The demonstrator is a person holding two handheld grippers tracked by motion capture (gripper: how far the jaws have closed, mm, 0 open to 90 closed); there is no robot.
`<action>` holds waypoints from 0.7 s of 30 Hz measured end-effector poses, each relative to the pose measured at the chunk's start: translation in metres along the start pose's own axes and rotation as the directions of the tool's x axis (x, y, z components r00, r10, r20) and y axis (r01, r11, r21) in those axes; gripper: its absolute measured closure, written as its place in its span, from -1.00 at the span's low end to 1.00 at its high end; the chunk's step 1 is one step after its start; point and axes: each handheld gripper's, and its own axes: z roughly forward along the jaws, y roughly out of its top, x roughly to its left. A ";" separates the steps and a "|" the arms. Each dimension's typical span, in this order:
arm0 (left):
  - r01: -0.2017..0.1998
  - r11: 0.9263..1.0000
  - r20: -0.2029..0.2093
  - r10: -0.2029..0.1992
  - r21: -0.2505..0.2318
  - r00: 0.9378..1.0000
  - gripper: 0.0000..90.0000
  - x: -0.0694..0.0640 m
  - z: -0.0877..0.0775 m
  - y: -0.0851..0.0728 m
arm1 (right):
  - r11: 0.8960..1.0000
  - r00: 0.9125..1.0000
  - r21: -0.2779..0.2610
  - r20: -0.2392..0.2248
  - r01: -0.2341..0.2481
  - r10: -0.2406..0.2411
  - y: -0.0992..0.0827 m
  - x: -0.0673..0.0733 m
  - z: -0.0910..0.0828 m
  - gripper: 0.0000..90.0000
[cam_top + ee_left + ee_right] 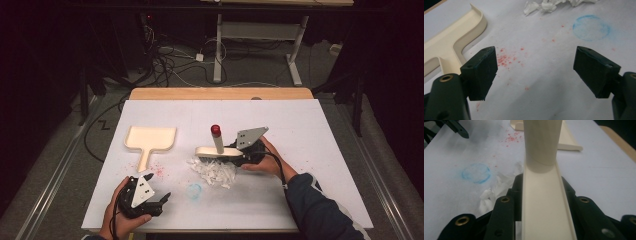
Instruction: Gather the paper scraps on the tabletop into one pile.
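Observation:
A cream dustpan (150, 139) lies flat at the left of the white table, handle toward me; its rim and handle (451, 42) show in the left gripper view. My right gripper (239, 153) is shut on a cream brush (216, 147) with an upright red-capped handle; the brush body (544, 195) runs between its jaws. The brush head rests at the far edge of a pile of white paper scraps (215, 171). My left gripper (161, 201) stands open near the front left with nothing between its jaws (536, 72).
A blue chalky ring (194, 191) marks the table in front of the scraps, and red specks (159, 171) lie by the dustpan's handle. A wooden strip (220, 93) edges the far side. Beyond it are floor cables and another table's legs.

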 end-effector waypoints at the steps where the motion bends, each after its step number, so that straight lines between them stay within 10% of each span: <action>1: -0.001 1.000 0.001 0.001 0.001 1.000 -0.58 0.000 0.000 0.000 | 1.000 0.999 0.001 0.050 -0.019 0.019 0.000 0.001 -0.003 0.50; 6: -0.005 1.000 0.006 0.005 0.002 1.000 -0.58 -0.001 0.002 0.001 | 0.994 0.978 -0.019 0.177 -0.110 0.112 0.003 0.006 -0.021 0.50; 10: -0.007 1.000 0.007 0.007 0.003 1.000 -0.58 -0.001 0.002 0.001 | 0.985 0.936 0.020 0.316 -0.170 0.155 0.006 0.013 -0.039 0.50; 15: 0.002 1.000 0.014 -0.002 0.010 1.000 -0.58 -0.003 0.003 0.001 | 0.966 0.859 0.050 0.471 -0.253 0.201 0.000 0.028 -0.060 0.50; 21: -0.005 1.000 0.018 0.005 0.012 1.000 -0.58 -0.003 0.003 0.003 | 0.927 0.816 0.096 0.513 -0.363 0.266 -0.022 0.038 -0.070 0.50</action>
